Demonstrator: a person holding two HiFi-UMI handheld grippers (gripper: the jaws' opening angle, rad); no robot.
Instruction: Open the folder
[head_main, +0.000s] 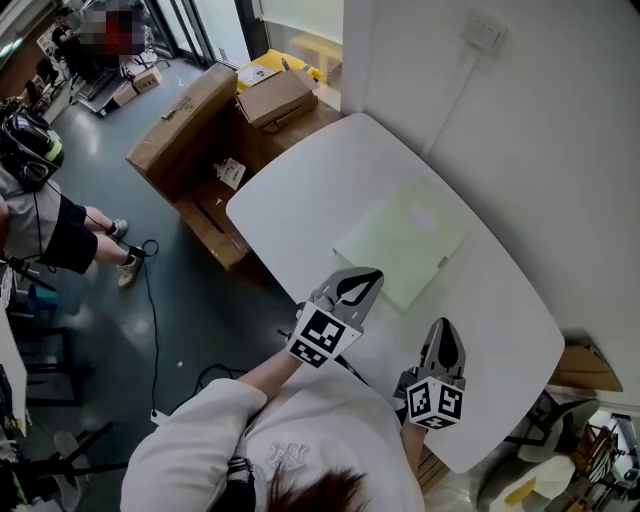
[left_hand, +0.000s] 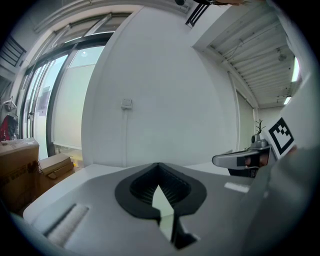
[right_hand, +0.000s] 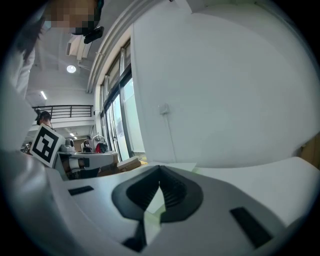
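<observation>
The folder (head_main: 405, 243) looks thin, light, slick; take its cover edge nearest the left claw (head_main: 372, 277) and right claw (head_main: 444, 329), both closed, empty.

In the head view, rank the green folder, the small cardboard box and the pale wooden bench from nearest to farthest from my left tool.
From the left tool:
1. Green folder, just ahead of its tip.
2. Small cardboard box, beyond the table's far end.
3. Pale wooden bench, farthest back, near the top edge.
</observation>
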